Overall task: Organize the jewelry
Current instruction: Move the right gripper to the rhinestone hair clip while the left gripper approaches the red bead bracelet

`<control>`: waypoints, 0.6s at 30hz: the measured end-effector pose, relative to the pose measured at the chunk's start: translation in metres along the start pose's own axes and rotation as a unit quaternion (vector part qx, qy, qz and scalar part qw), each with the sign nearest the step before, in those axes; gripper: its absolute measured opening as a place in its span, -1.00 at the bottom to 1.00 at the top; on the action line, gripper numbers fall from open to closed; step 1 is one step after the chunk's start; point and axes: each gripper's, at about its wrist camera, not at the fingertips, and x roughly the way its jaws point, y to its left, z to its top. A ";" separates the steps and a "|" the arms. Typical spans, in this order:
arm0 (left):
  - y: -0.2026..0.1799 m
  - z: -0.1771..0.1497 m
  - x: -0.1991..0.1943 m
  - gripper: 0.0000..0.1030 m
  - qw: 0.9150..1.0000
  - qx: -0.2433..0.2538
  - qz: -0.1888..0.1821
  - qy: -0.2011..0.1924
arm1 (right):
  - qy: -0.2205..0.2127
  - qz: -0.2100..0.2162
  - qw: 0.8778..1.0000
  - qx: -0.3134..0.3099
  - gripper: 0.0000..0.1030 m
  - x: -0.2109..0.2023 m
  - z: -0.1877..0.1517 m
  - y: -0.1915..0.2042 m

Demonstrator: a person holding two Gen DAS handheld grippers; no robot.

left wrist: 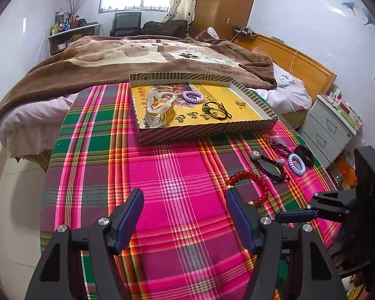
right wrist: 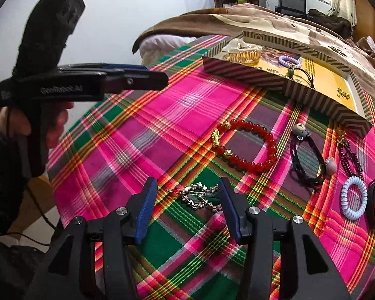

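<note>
Between my right claw's [right wrist: 186, 201] parted blue pads lies the silver chain with hair clip [right wrist: 200, 197], untouched, awaiting pickup. Left claw [left wrist: 183, 215] hangs open, empty. Destination striped cardboard tray [left wrist: 207, 128] already holds several pieces.

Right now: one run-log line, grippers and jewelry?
left gripper: open, empty | right gripper: open over silver hair clip | red bead bracelet: on cloth | box tray: partly filled

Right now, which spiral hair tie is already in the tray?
The purple hair tie, lying on the tray's yellow floor. The pale blue hair tie lies outside, on the plaid cloth.
</note>
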 end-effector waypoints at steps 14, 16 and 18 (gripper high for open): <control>-0.005 -0.002 0.013 0.31 1.000 0.000 -0.012 0.011 | 0.038 -0.066 0.995 -0.070 0.11 0.017 -0.003 0.008; -0.006 -0.002 0.016 0.31 1.000 -0.001 -0.011 0.014 | 0.036 -0.064 0.995 -0.063 0.11 0.017 -0.003 0.006; -0.008 -0.002 0.019 0.31 1.000 0.000 -0.014 0.017 | 0.034 -0.062 0.996 -0.058 0.06 0.017 -0.004 0.004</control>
